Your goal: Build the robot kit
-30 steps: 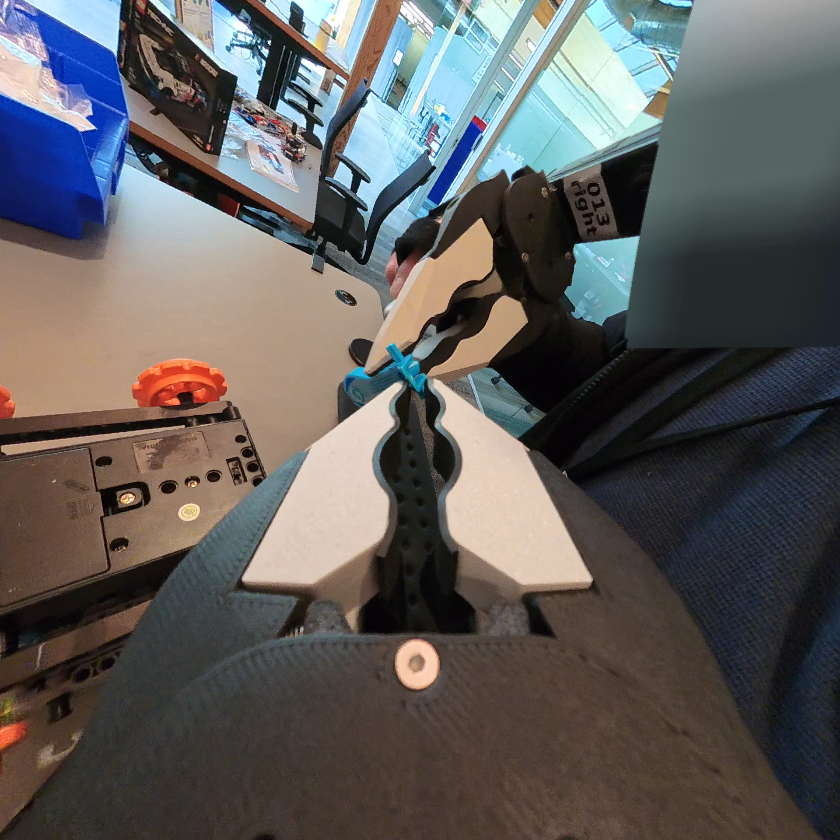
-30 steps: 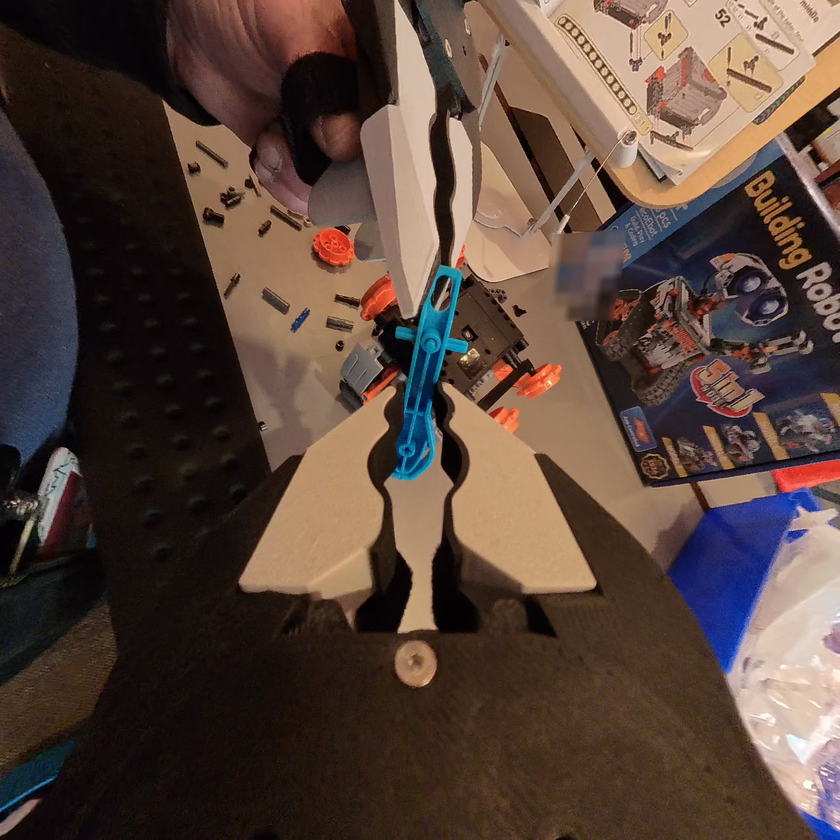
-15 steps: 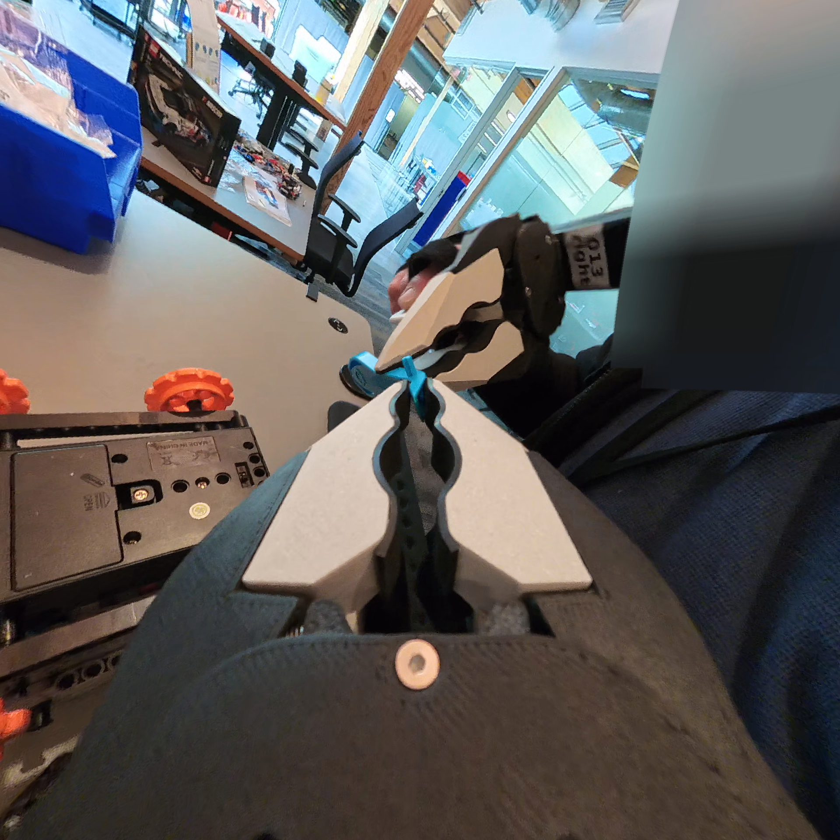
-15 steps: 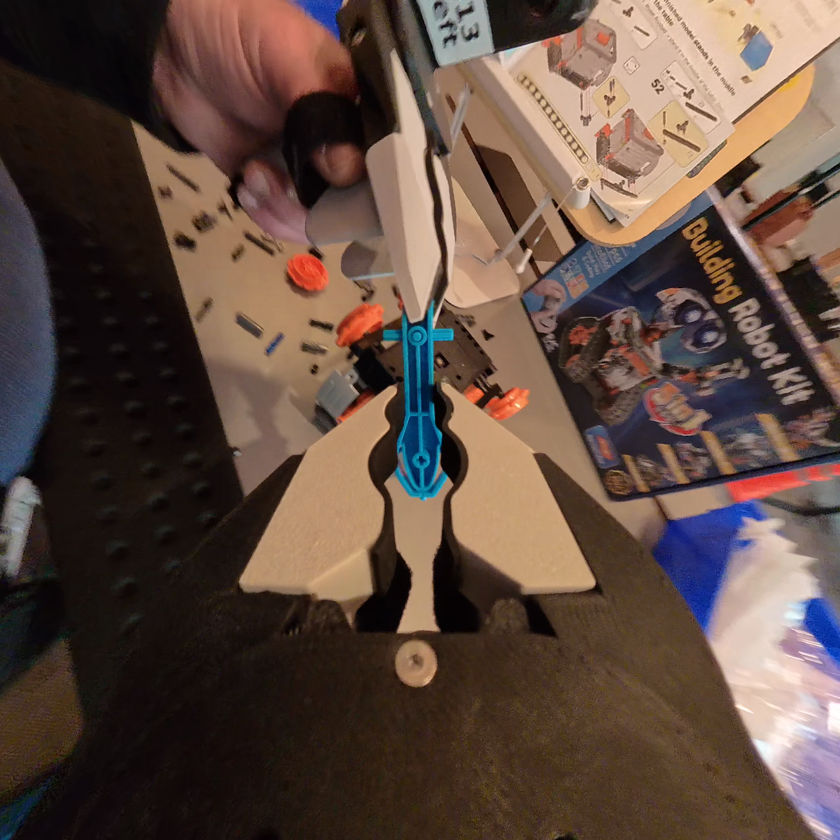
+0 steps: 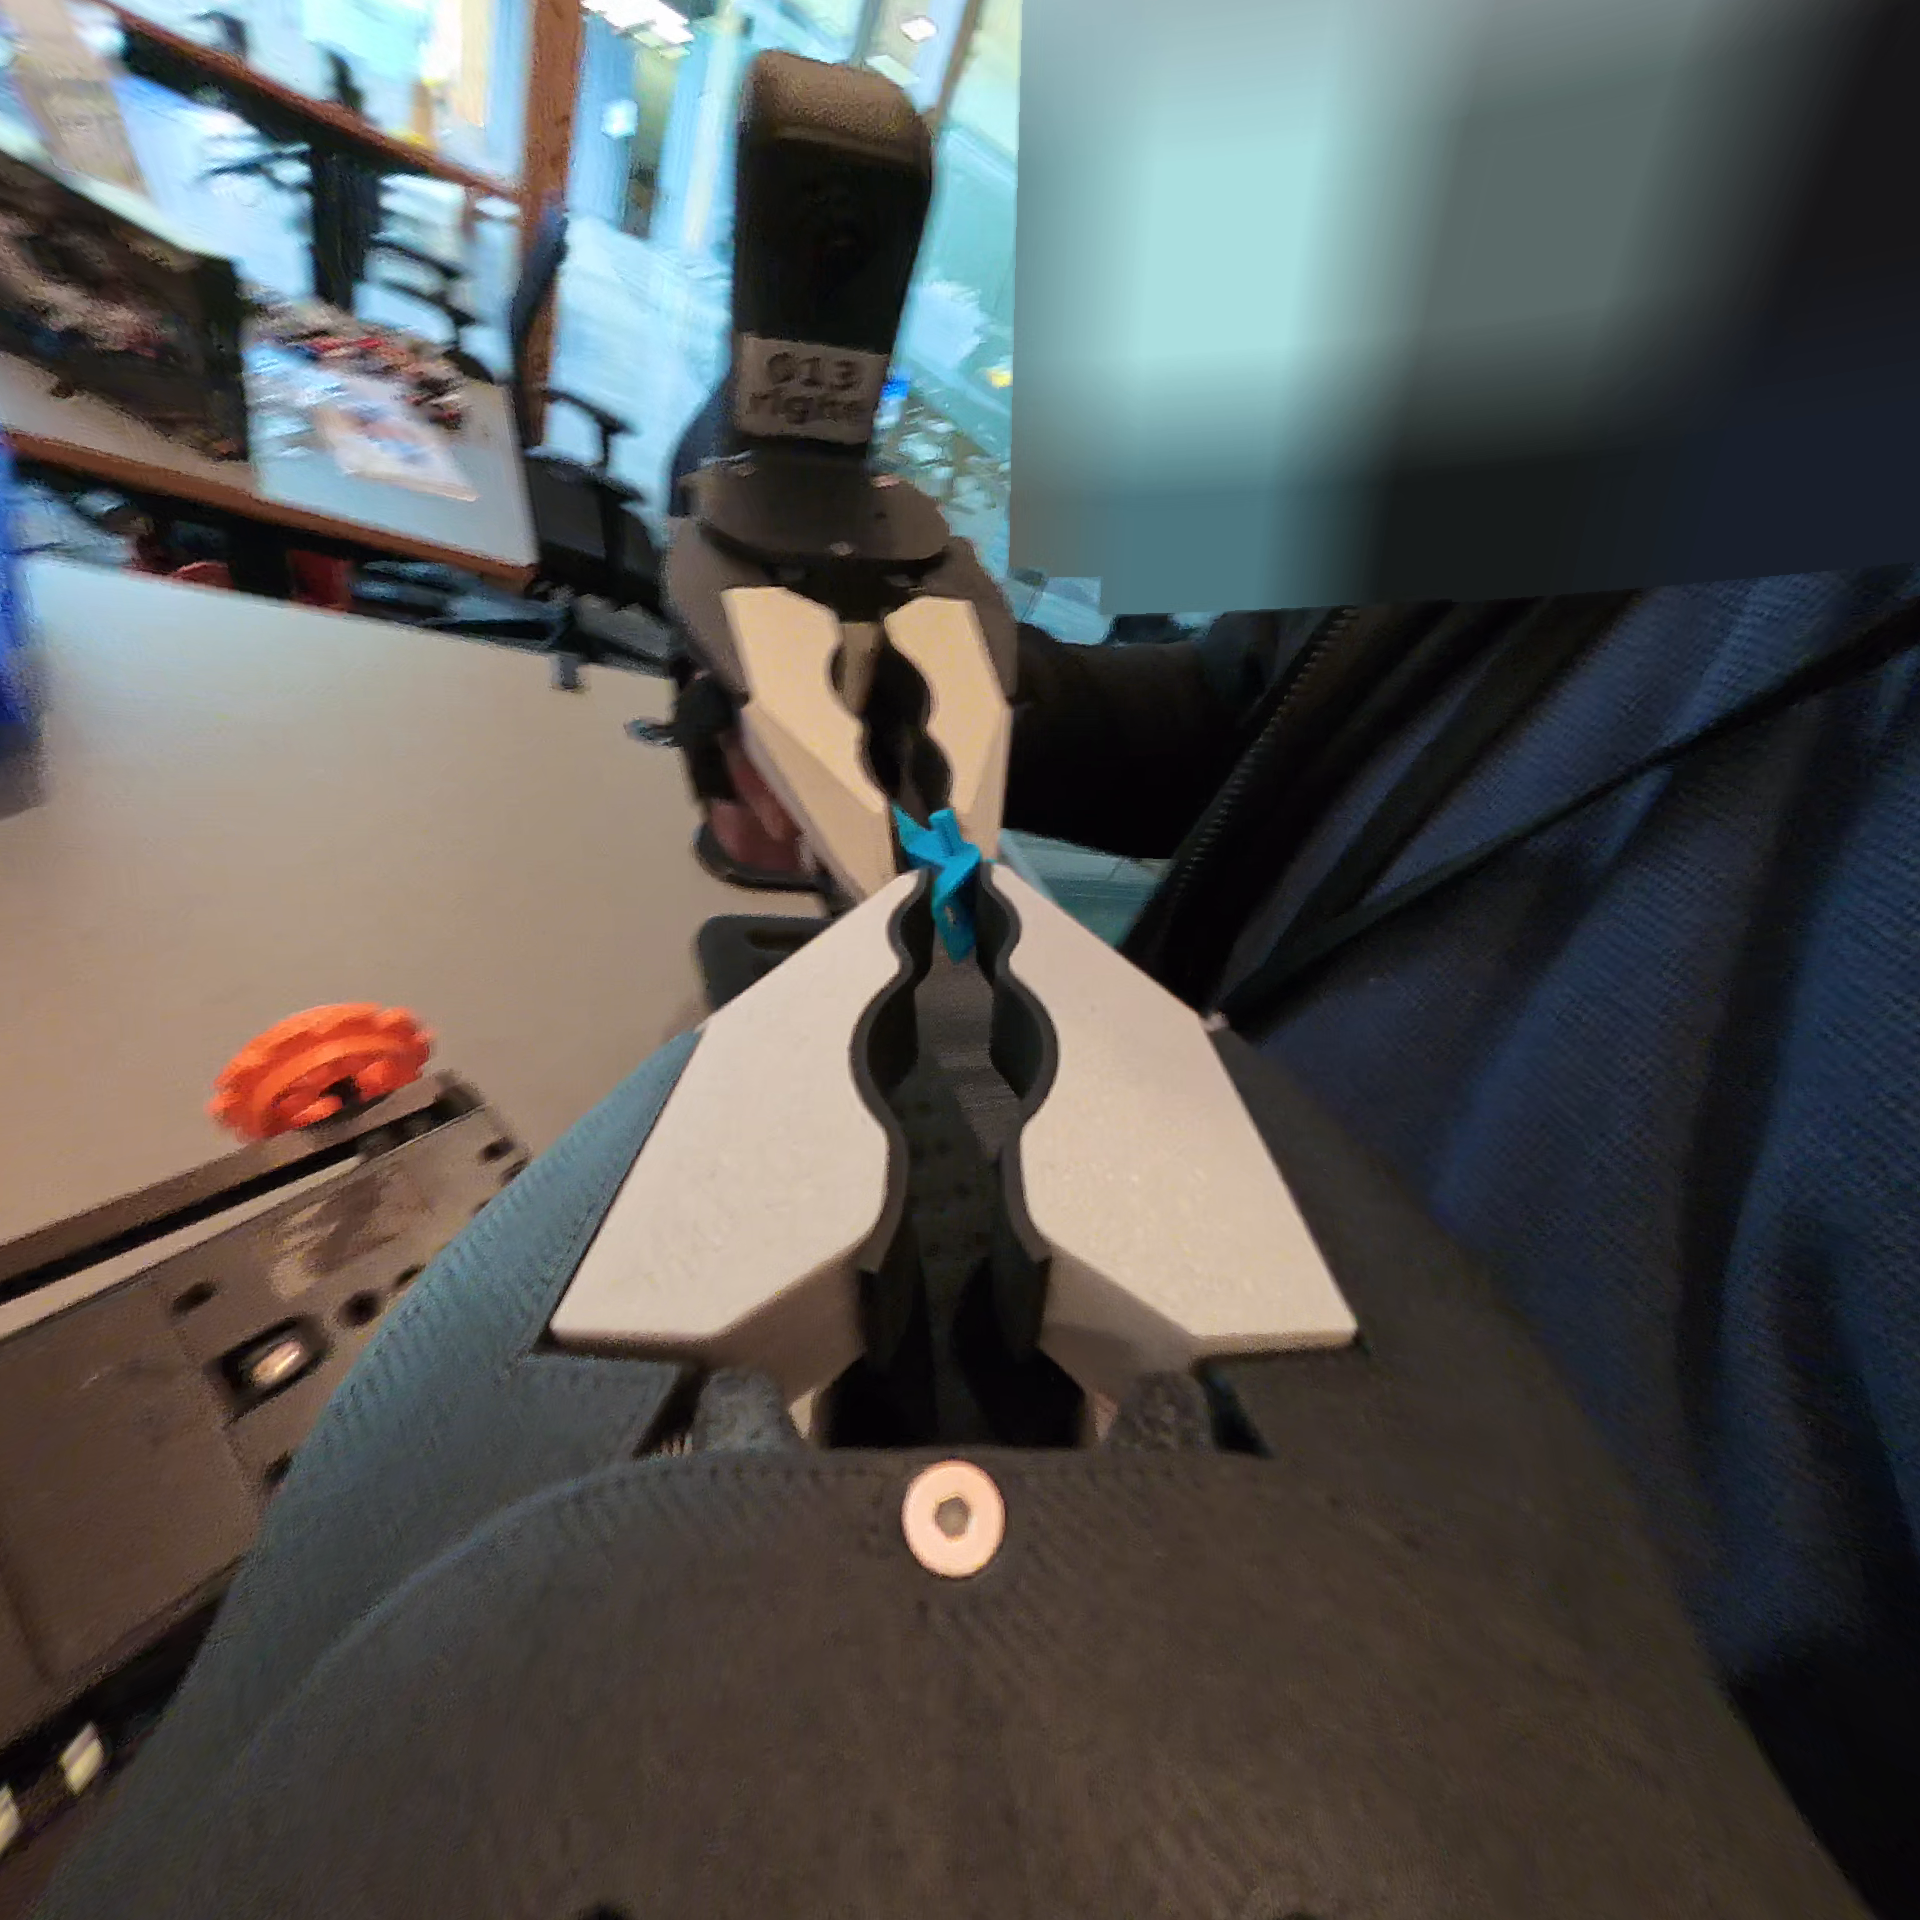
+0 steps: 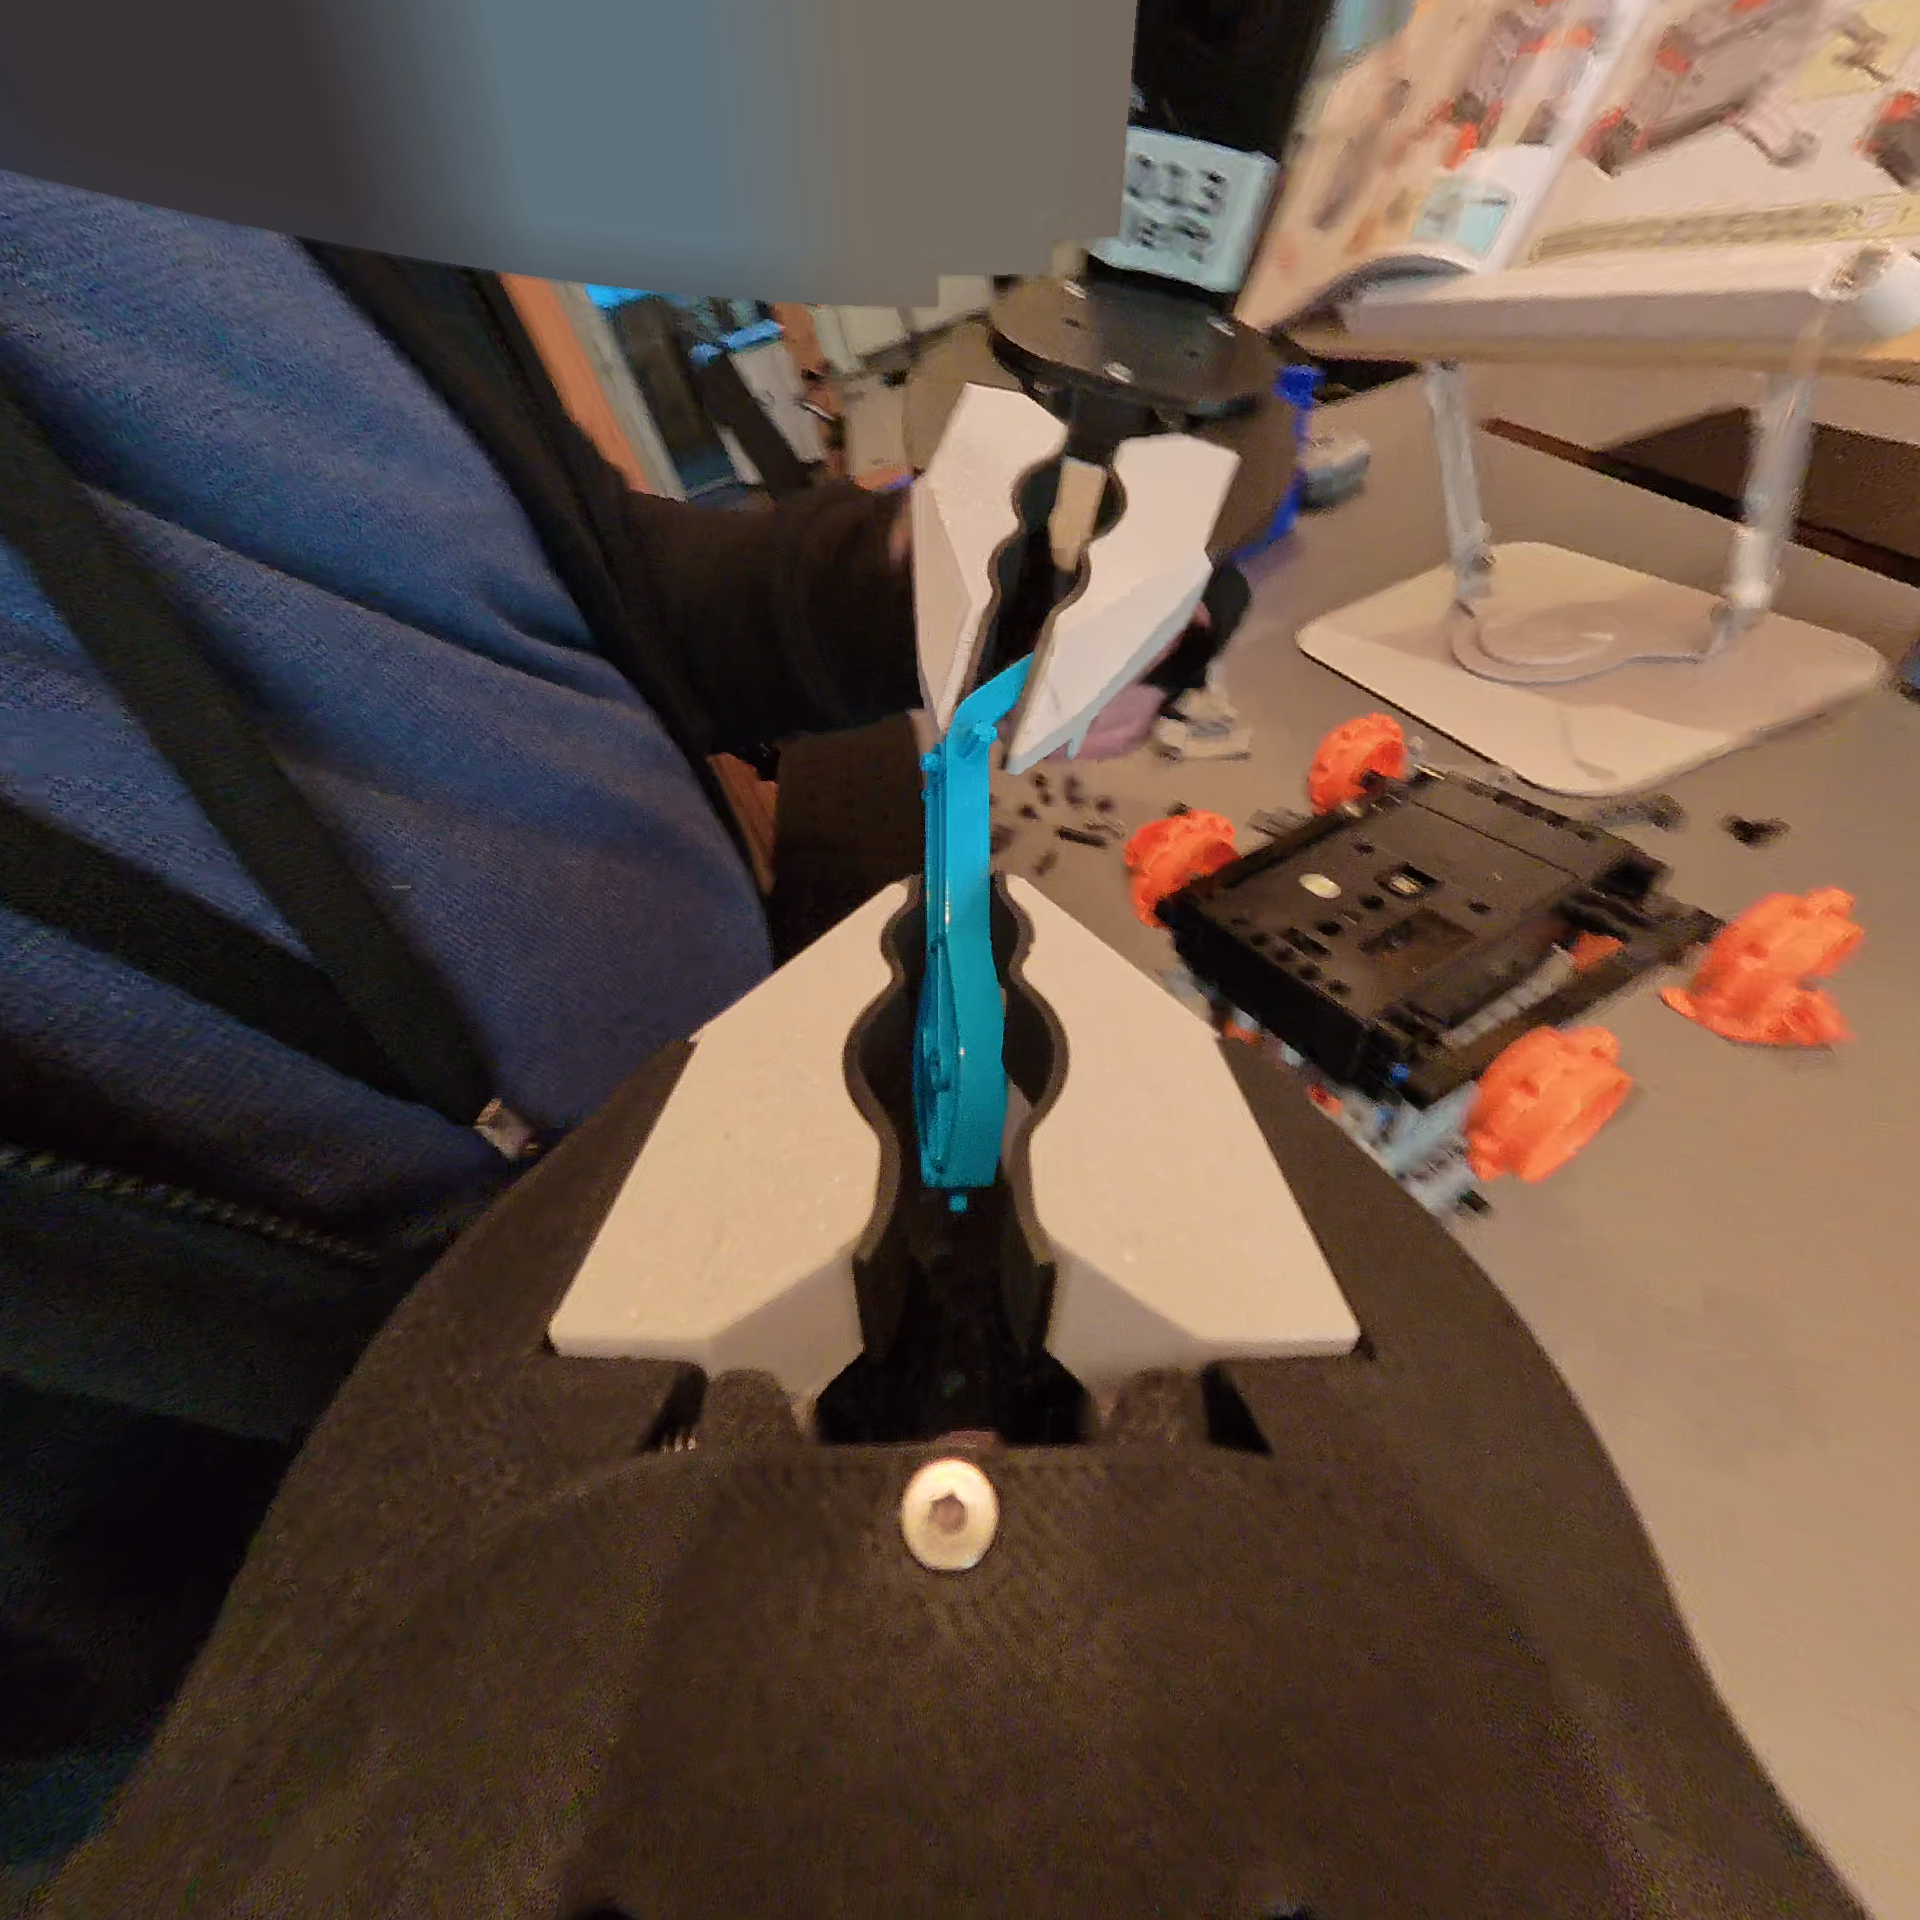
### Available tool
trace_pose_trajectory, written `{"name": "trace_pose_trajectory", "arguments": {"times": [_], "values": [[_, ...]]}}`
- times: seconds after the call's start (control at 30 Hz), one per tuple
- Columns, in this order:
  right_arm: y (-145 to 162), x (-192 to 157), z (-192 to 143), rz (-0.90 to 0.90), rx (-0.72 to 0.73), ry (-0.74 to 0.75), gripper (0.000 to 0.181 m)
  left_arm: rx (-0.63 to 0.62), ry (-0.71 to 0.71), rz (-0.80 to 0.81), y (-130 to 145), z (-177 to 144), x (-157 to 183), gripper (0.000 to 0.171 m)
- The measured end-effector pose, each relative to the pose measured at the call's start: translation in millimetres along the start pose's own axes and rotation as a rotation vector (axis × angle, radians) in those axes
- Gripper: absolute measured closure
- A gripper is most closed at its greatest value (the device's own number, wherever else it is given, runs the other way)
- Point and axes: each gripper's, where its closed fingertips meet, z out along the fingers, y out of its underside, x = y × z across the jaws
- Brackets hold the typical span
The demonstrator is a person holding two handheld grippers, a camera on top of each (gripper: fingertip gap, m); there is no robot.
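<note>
Both grippers have swung round since a second ago, so I now face each one nearly head-on. From my left wrist view, going left to right: an orange gear (image 5: 320, 1070) at nine o'clock sits on the black motor block (image 5: 208, 1340) on the table (image 5: 312, 831). My left gripper (image 5: 951, 902) has narrow jaws pinching the tip of the blue plastic strip (image 5: 948, 868). At twelve o'clock, my right gripper (image 5: 935, 821) meets it. From my right view, the right gripper (image 6: 956, 935) clamps the strip's (image 6: 961, 997) wide end; the left gripper (image 6: 1003, 717) grips the far tip. Toward two o'clock lies the block (image 6: 1423, 914) with orange wheels (image 6: 1548, 1101). I see no containers.
</note>
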Motion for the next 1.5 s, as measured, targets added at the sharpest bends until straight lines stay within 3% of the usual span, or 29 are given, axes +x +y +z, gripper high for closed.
{"name": "trace_pose_trajectory", "arguments": {"times": [0.07,0.13,0.2,0.3,0.4,0.53,0.6,1.13,1.5], "values": [[8.5,19.4,-8.1,0.019,-0.062,0.114,0.175,-0.033,-0.159,-0.006,1.6,-9.9,-25.8,0.152],[20.8,44.8,-23.8,0.017,-0.173,0.279,0.176,-0.098,-0.363,-0.015,5.8,-28.9,-56.9,0.099],[35.1,60.3,-34.8,-0.004,-0.313,0.386,0.176,-0.227,-0.525,-0.069,22.1,-44.3,-83.0,0.063],[55.7,71.9,-36.9,-0.005,-0.481,0.427,0.176,-0.385,-0.663,-0.110,46.5,-50.7,-106.3,0.031],[67.3,75.9,-35.3,-0.005,-0.558,0.409,0.176,-0.521,-0.755,-0.145,70.9,-54.5,-123.1,0.016],[76.3,75.3,-31.9,-0.016,-0.620,0.363,0.176,-0.662,-0.791,-0.180,92.9,-55.6,-130.9,0.019],[76.2,79.4,-31.0,-0.010,-0.621,0.377,0.176,-0.683,-0.765,-0.181,96.5,-53.0,-130.4,0.031],[79.1,84.0,-34.0,0.029,-0.624,0.399,0.176,-0.674,-0.725,-0.187,95.1,-50.2,-129.4,0.038],[87.1,83.2,-25.4,0.105,-0.618,0.617,0.177,-0.685,-0.759,-0.163,96.8,-52.3,-128.5,0.038]]}}
